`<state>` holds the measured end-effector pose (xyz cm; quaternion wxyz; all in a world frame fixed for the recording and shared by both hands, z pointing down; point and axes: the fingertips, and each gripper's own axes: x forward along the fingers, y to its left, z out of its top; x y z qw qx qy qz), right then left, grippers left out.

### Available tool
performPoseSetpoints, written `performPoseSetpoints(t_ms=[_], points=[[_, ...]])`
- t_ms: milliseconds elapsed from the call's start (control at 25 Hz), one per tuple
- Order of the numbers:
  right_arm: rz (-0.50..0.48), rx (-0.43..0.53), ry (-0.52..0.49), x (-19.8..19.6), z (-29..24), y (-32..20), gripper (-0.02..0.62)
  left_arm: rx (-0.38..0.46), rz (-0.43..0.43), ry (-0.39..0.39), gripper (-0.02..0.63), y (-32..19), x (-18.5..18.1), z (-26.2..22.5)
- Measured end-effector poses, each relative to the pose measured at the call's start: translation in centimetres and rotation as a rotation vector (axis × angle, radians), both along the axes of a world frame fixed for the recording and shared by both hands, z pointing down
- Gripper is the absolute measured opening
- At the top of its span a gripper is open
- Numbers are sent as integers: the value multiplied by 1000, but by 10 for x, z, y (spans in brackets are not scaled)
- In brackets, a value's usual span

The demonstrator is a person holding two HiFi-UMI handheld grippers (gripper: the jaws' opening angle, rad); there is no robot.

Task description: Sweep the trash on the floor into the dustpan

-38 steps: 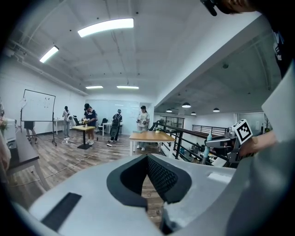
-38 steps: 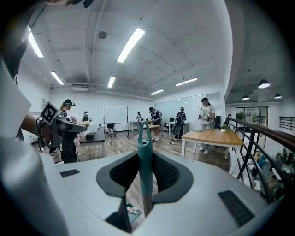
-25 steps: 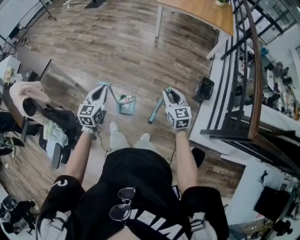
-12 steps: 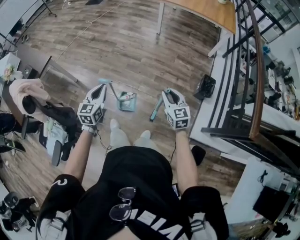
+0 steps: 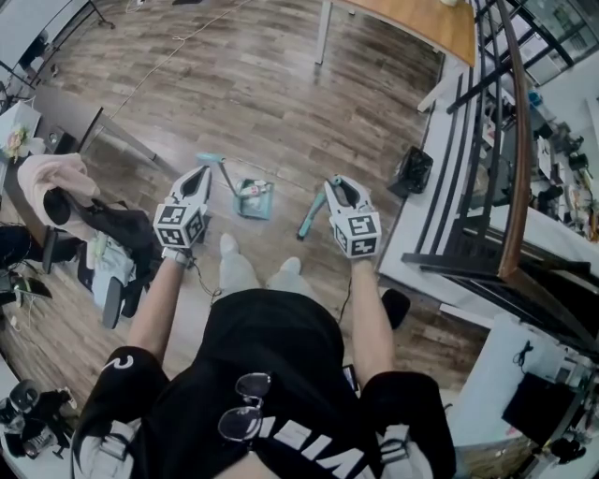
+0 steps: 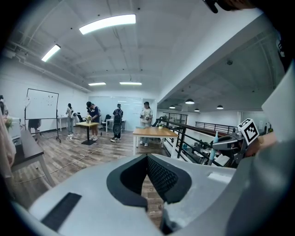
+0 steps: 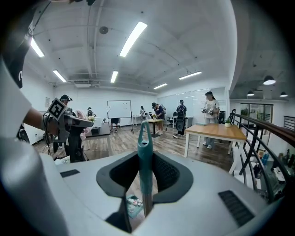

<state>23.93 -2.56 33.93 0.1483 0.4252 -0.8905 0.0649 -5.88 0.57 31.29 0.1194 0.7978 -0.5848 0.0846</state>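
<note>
Holding steady over last second: your right gripper [image 5: 337, 185] stays clamped on broom [image 5: 310, 218], left gripper [image 5: 197, 178] jaws together, empty. Dustpan [image 5: 255, 200] unmoved at your 12 o'clock, trash [image 5: 249, 191] inside. Sweep looks near done.

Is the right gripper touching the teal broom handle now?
Touching. In the right gripper view the right gripper has its jaws closed on the teal broom handle, pads pressing both sides.

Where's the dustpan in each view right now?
Head view: dustpan at centre, on the floor.
Left gripper view: not in it.
Right gripper view: dustpan at bottom centre, left of the broom handle.
Shared landmark: wooden table, in all three.
</note>
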Motion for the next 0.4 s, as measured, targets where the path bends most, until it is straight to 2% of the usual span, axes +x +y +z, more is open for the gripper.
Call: performPoseSetpoints(t_ms=[400], points=[[-9,-23,13,-3,5,-9,83,-9,1,2,0,-10,-1,-1]])
